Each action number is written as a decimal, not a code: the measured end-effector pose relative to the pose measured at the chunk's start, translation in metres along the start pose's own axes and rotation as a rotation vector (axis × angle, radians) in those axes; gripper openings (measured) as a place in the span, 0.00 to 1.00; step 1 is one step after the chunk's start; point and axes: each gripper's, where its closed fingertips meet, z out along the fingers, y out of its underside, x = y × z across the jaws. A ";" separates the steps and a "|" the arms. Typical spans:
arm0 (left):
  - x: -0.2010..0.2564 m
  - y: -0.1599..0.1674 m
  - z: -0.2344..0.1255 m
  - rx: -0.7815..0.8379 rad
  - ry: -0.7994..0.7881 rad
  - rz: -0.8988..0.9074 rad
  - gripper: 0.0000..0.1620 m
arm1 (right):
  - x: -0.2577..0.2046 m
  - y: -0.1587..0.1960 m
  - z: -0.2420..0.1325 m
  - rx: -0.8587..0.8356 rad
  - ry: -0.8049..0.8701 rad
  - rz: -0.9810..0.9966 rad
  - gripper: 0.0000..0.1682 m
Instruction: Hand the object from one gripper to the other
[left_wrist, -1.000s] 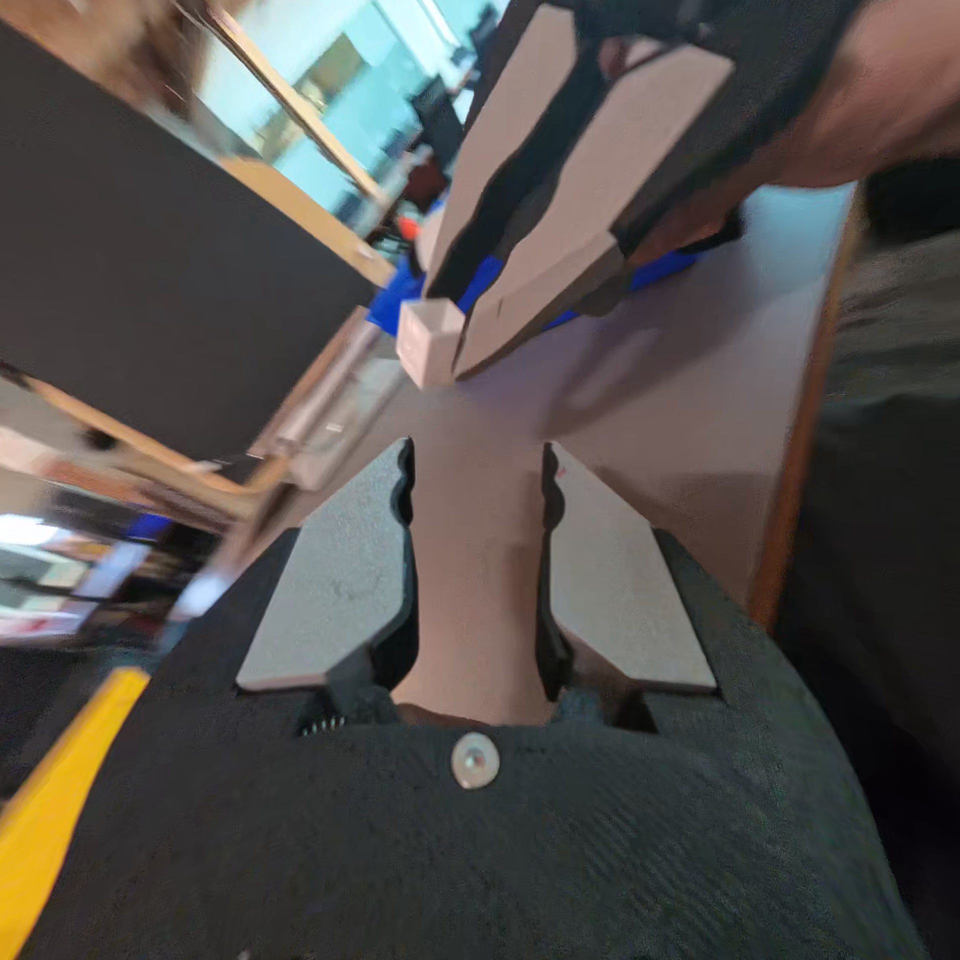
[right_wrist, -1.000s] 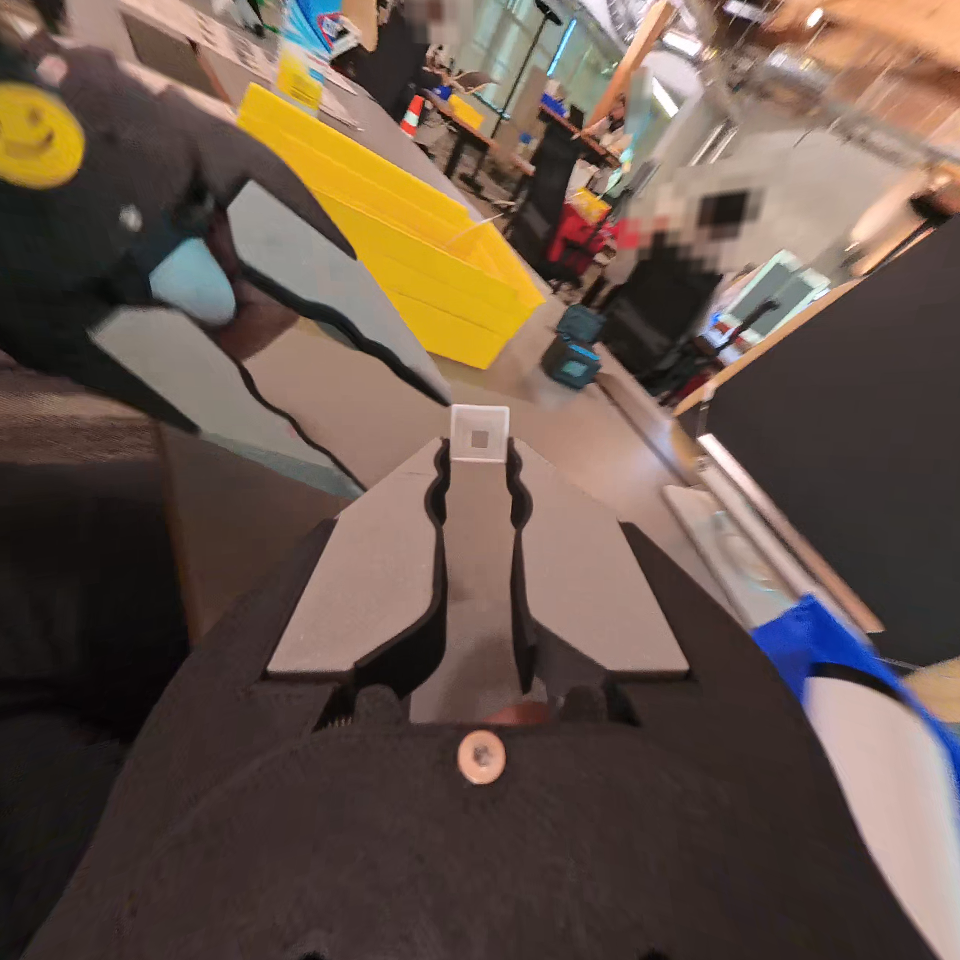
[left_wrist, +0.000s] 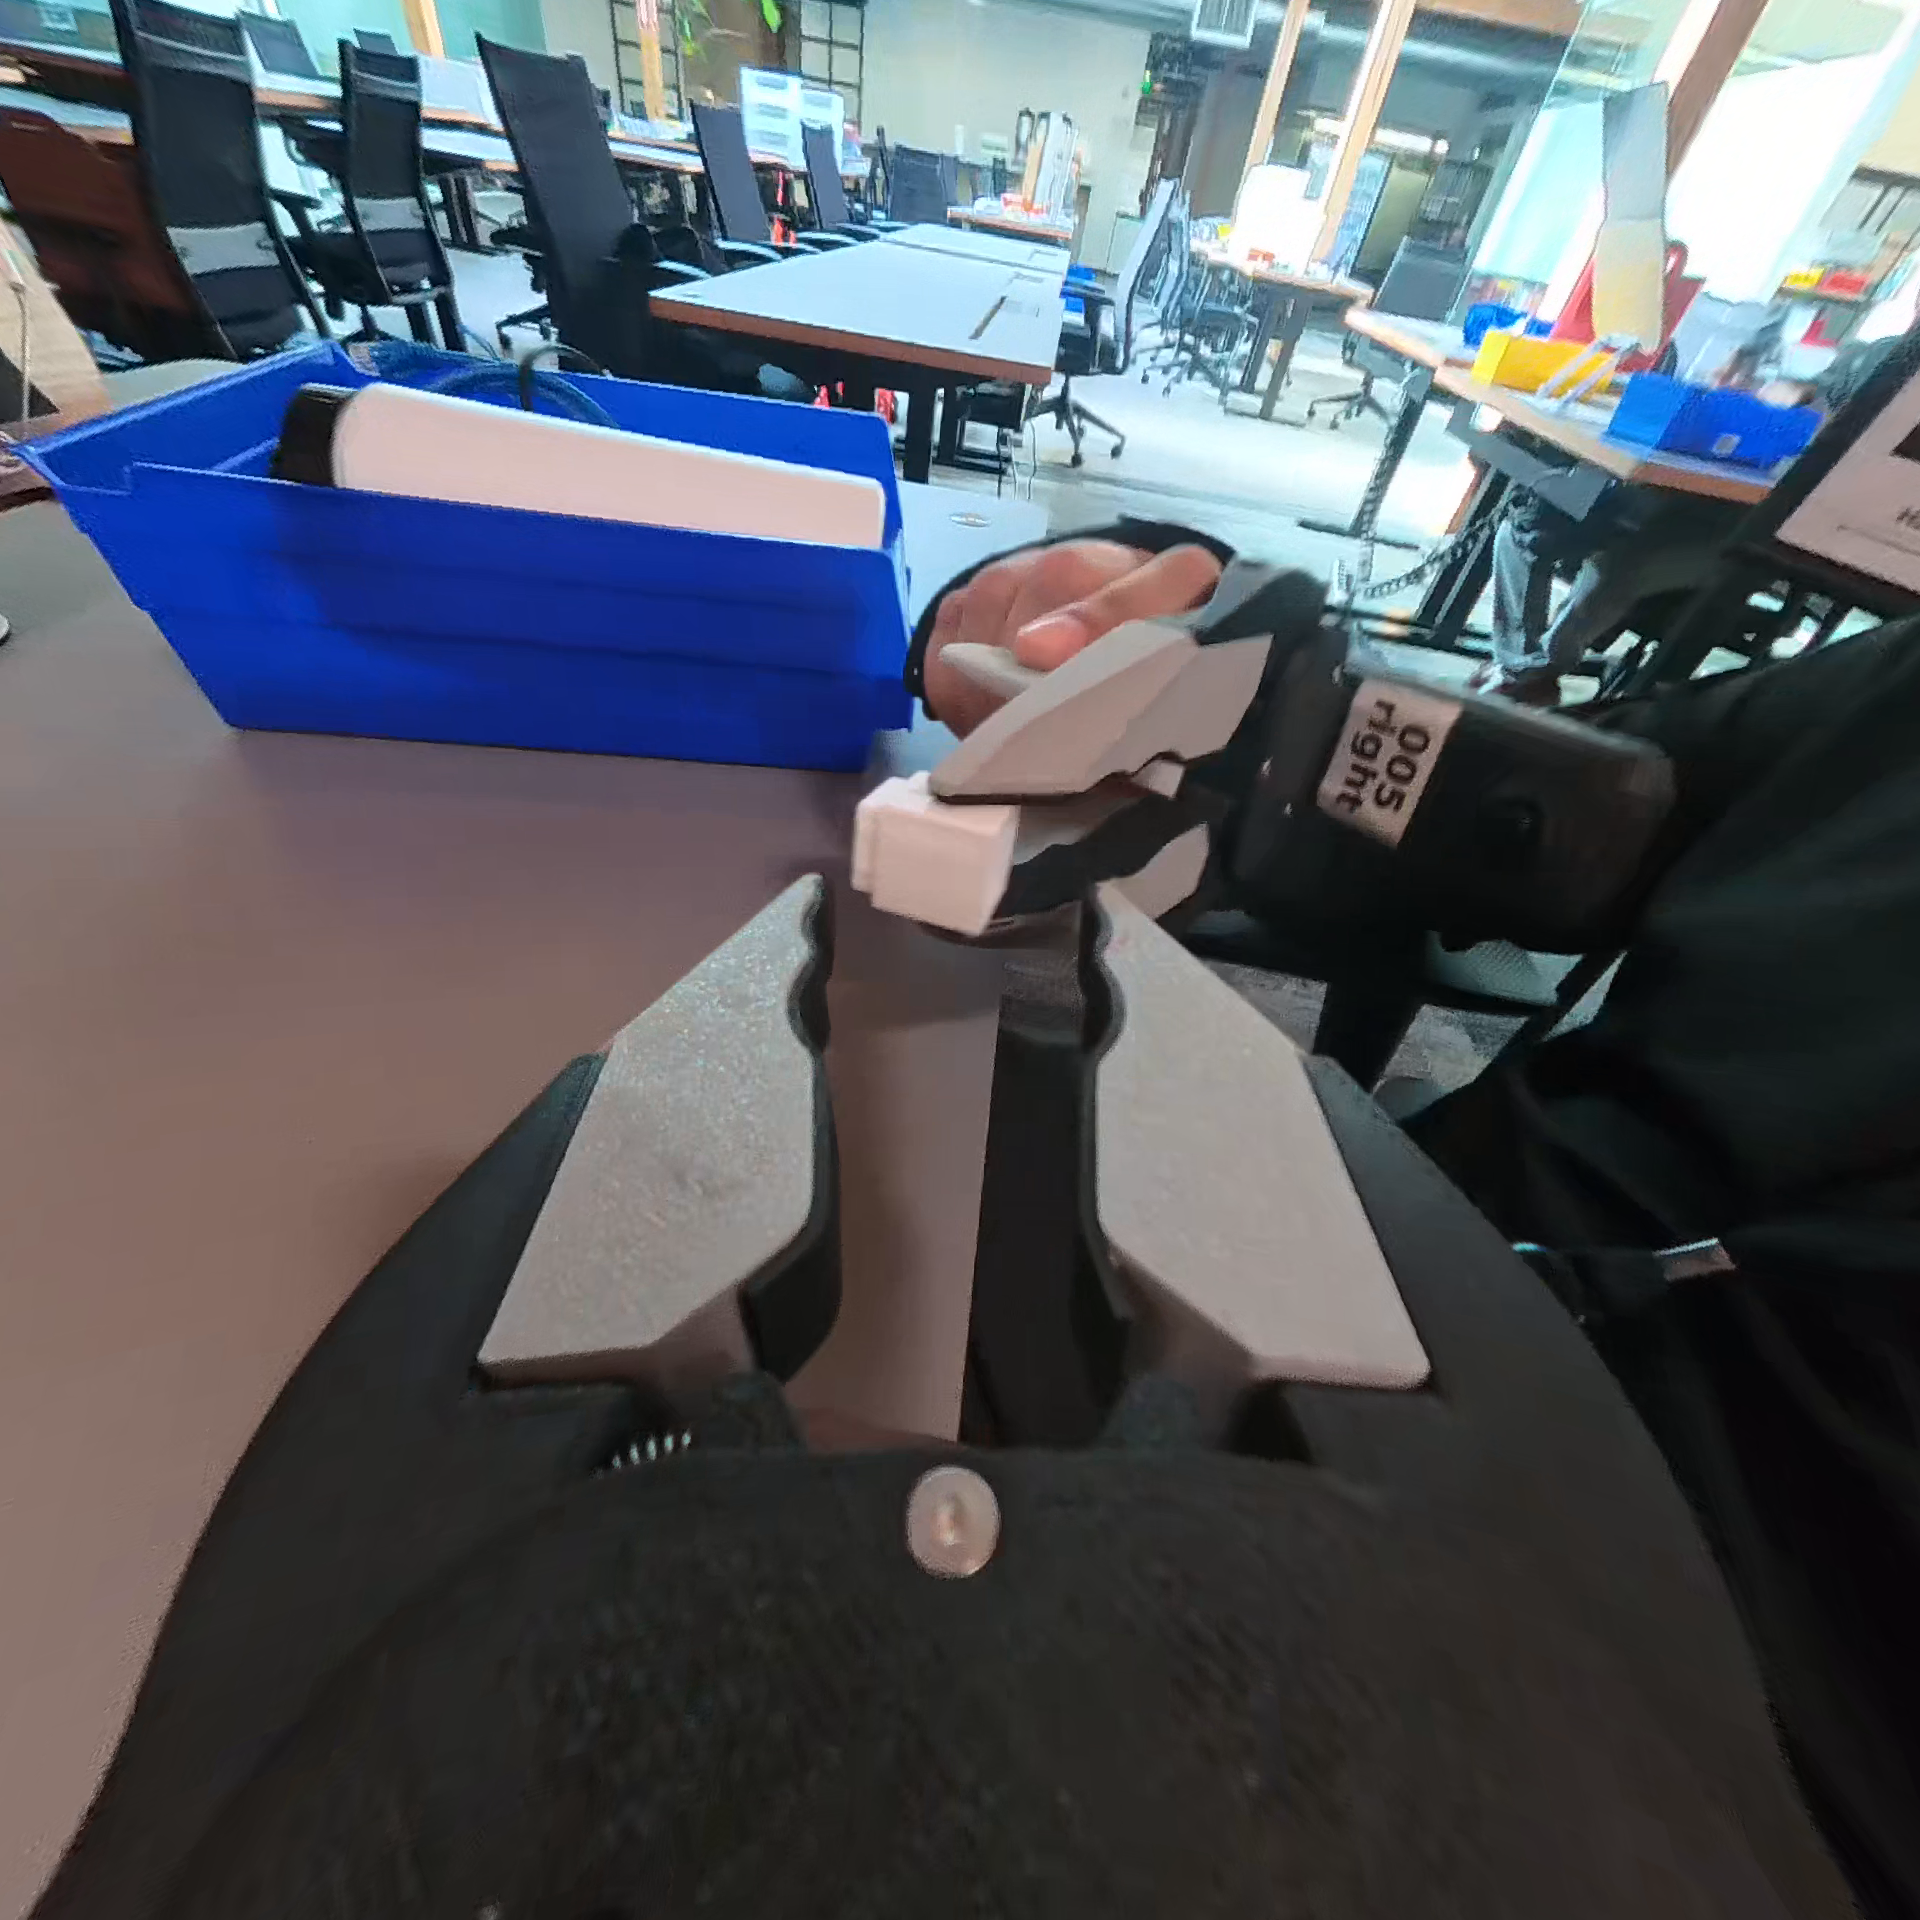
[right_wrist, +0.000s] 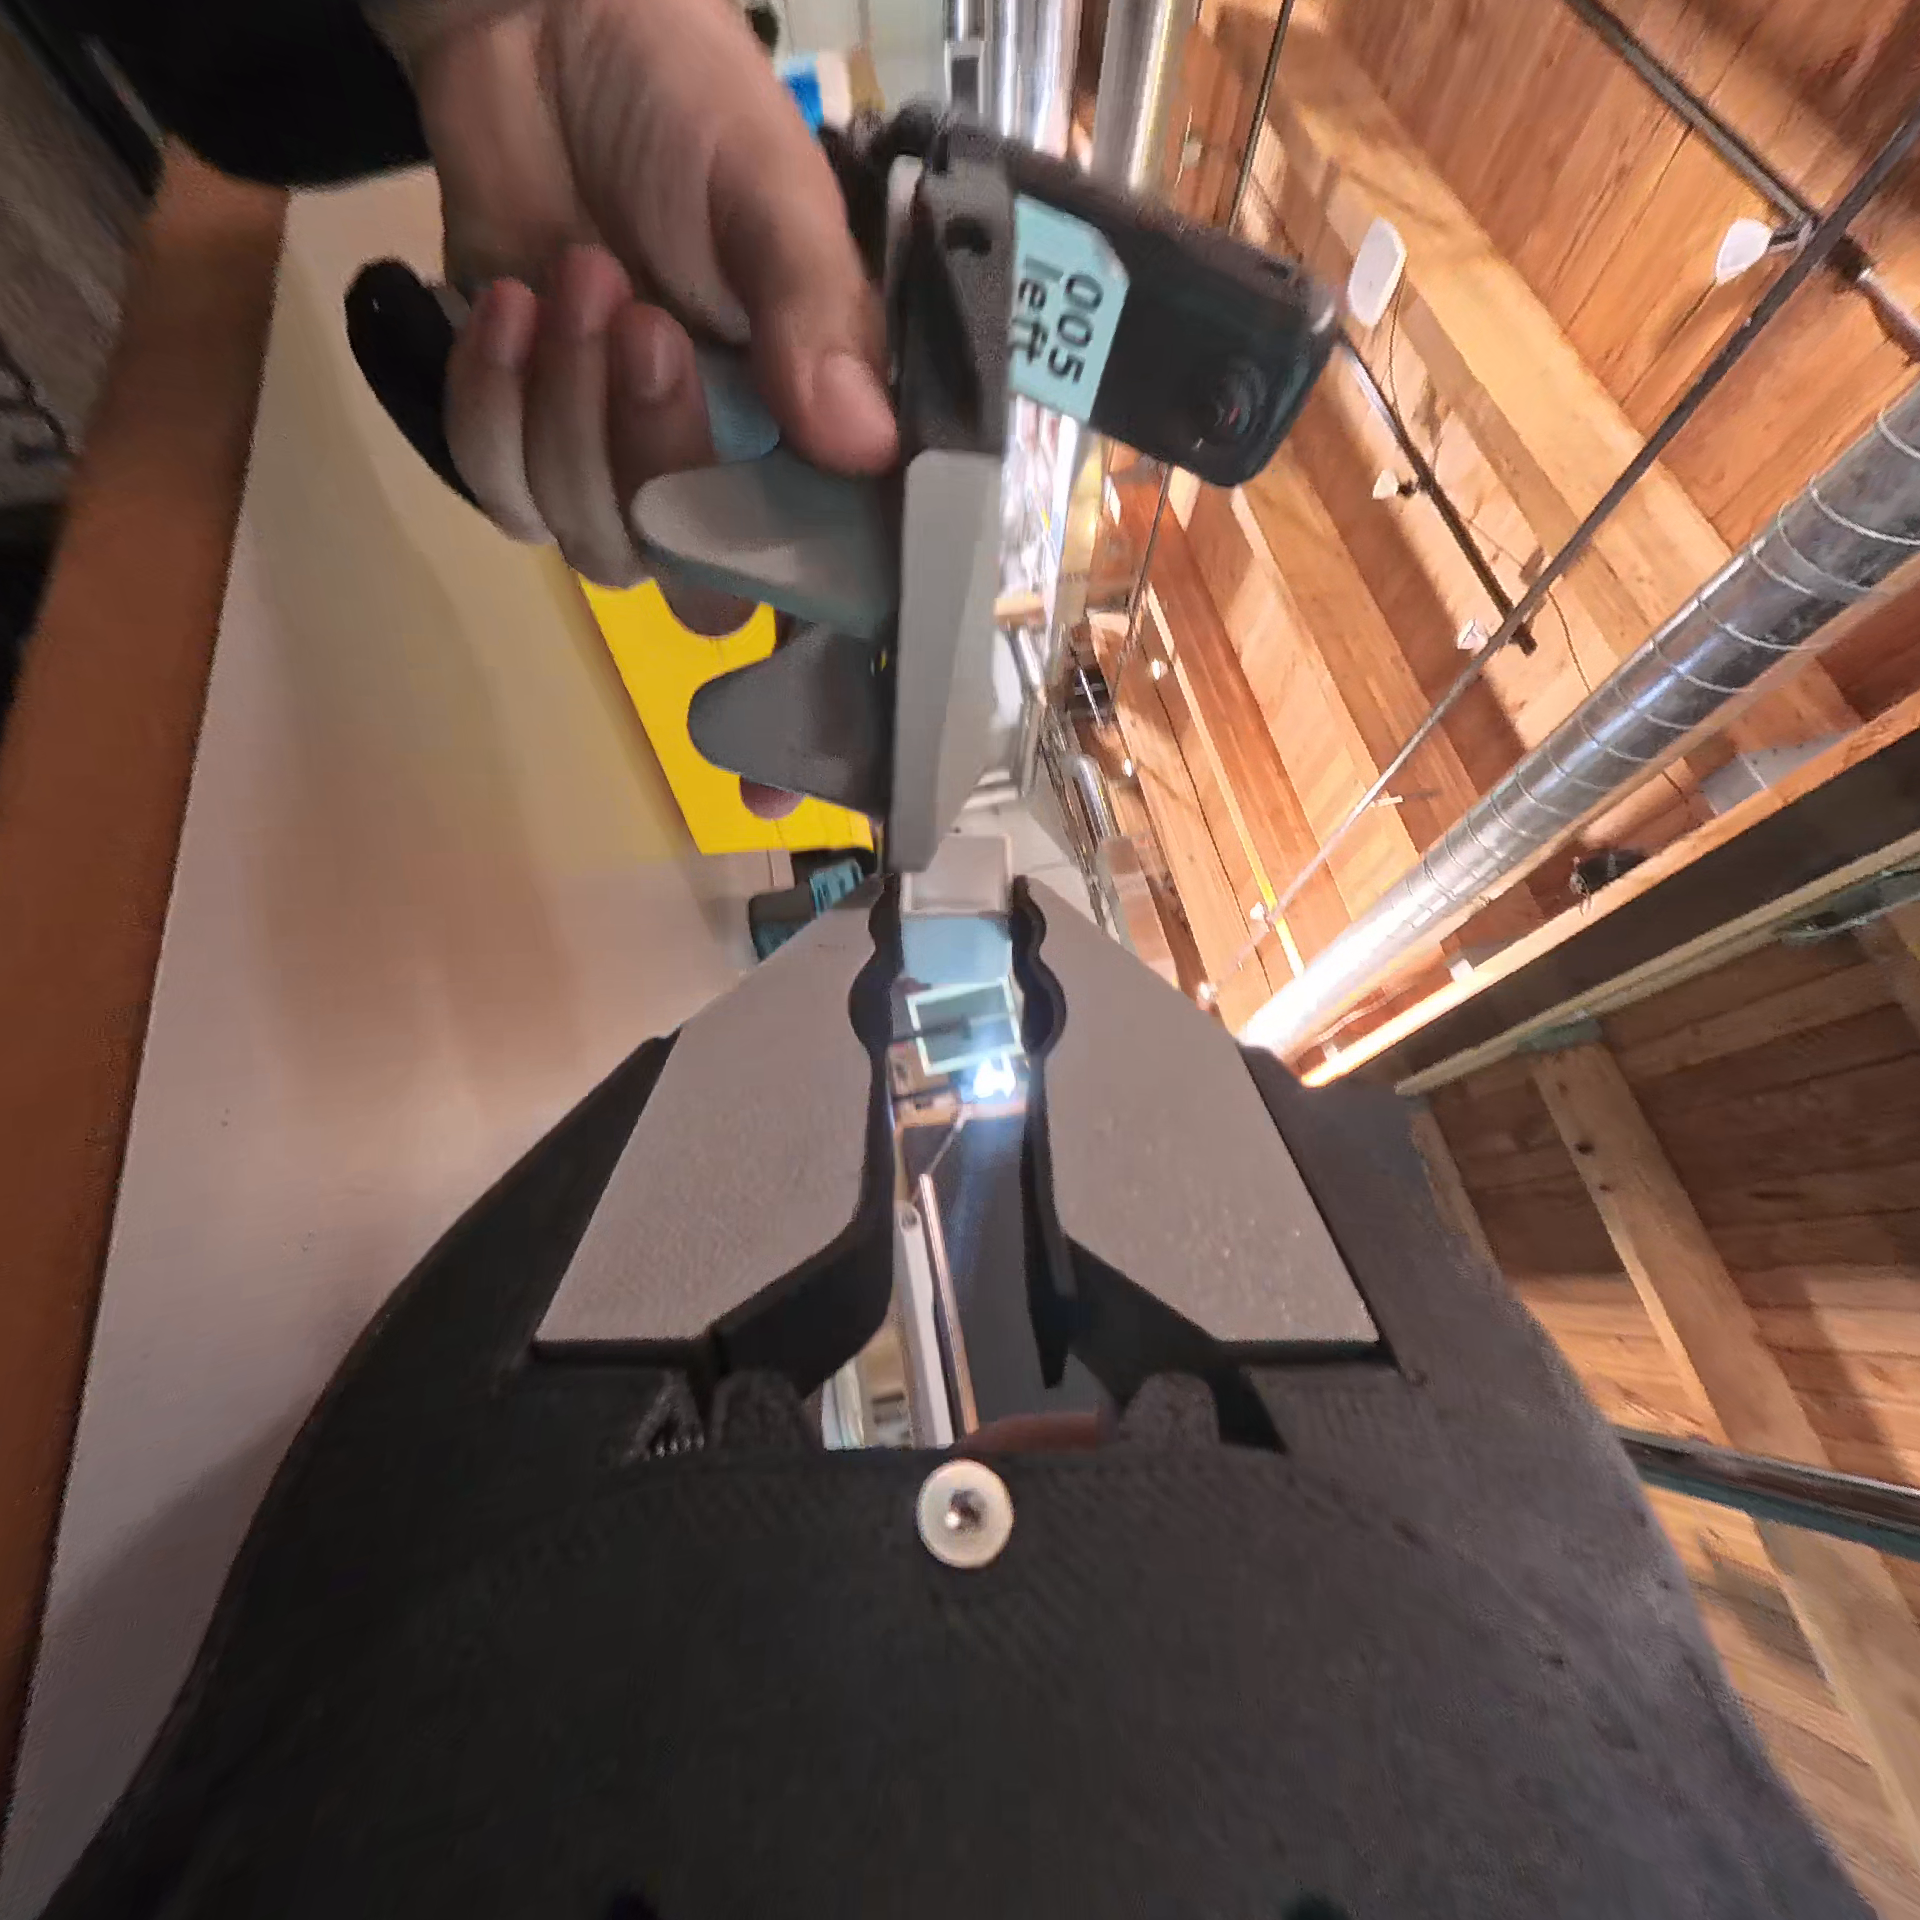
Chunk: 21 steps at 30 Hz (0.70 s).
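Two tongs (left_wrist: 951, 914), one block (left_wrist: 930, 857).

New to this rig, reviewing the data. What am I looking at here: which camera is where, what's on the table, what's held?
No robot here: a person holds a two-finger gripper in each hand, and each gripper carries its own camera.

The left wrist view looks along the left gripper, open and empty. Ahead of it, the right gripper pinches a small white block.

The right wrist view looks along the right gripper's own fingers, shut on that block, with the left gripper just beyond.

On the table sits a blue bin holding a white cylinder.
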 end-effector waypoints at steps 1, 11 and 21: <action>0.002 0.002 0.001 -0.009 0.007 0.015 0.29 | 0.001 -0.004 -0.002 0.029 -0.004 0.021 0.11; 0.019 0.000 0.000 -0.012 0.109 -0.005 0.17 | -0.006 -0.015 -0.010 0.081 -0.216 0.276 0.11; -0.060 -0.011 -0.025 -0.175 -0.698 0.734 0.16 | -0.014 0.043 -0.011 -0.173 -0.428 0.772 0.34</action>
